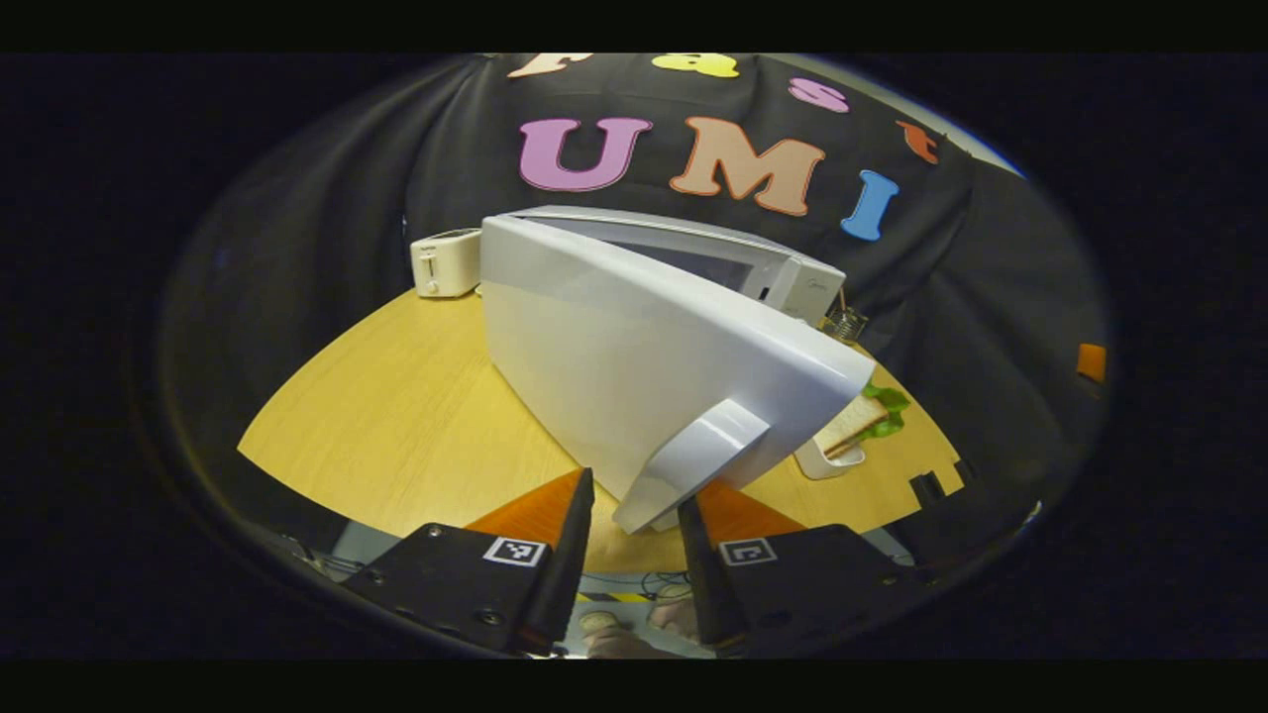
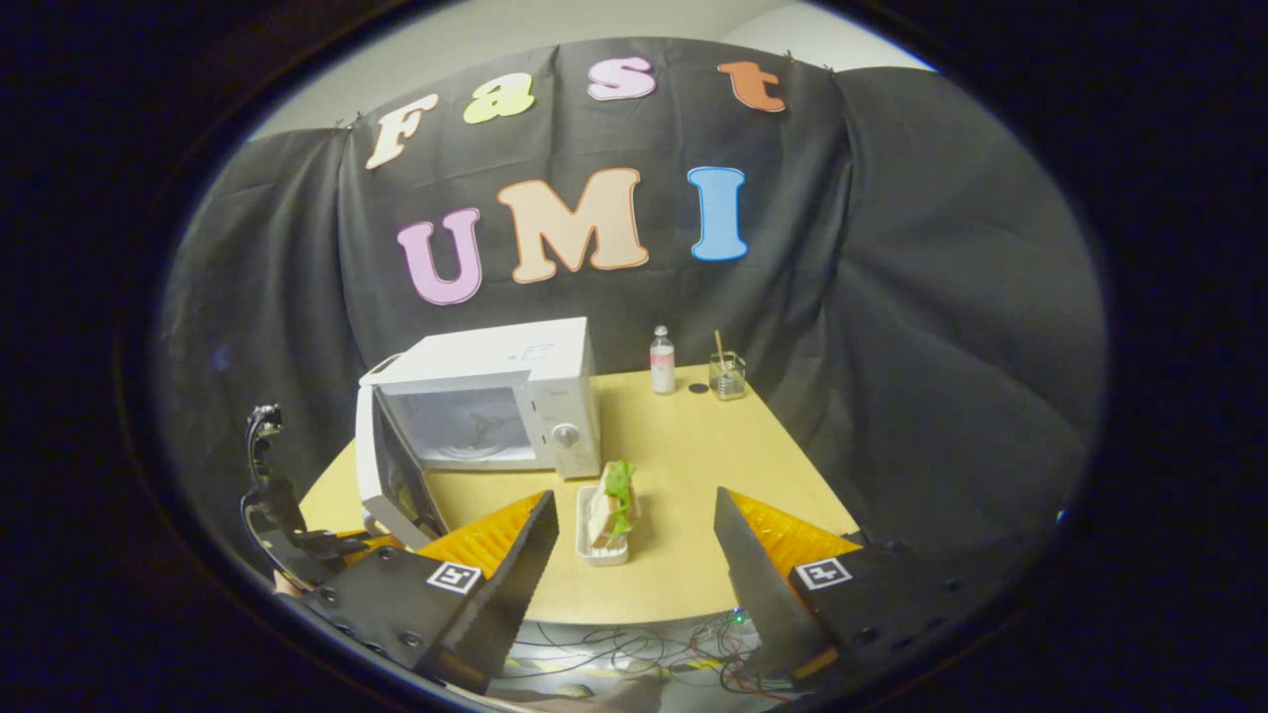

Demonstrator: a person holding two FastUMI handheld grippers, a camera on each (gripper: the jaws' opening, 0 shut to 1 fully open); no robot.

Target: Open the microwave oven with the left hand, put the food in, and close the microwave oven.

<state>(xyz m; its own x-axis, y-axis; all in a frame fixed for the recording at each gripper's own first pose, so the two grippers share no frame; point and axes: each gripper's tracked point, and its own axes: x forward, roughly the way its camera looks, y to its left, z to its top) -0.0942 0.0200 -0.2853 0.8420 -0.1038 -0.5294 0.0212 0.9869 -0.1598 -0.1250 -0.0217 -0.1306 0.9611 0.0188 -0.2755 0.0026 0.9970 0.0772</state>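
My left tool [image 1: 634, 520] is spread about the door [image 1: 634, 366] handle [image 1: 693, 460]; my right tool [image 2: 634, 540], spread, faces the sandwich [image 2: 614, 500] at centre; toaster [image 1: 446, 262] upper left.

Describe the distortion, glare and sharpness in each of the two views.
Left gripper view: fisheye bulges the open microwave door into a curved wedge; soft glare on its handle; the left claw is sharp. Right gripper view: the table edge bows, light is even, the sandwich is slightly soft.
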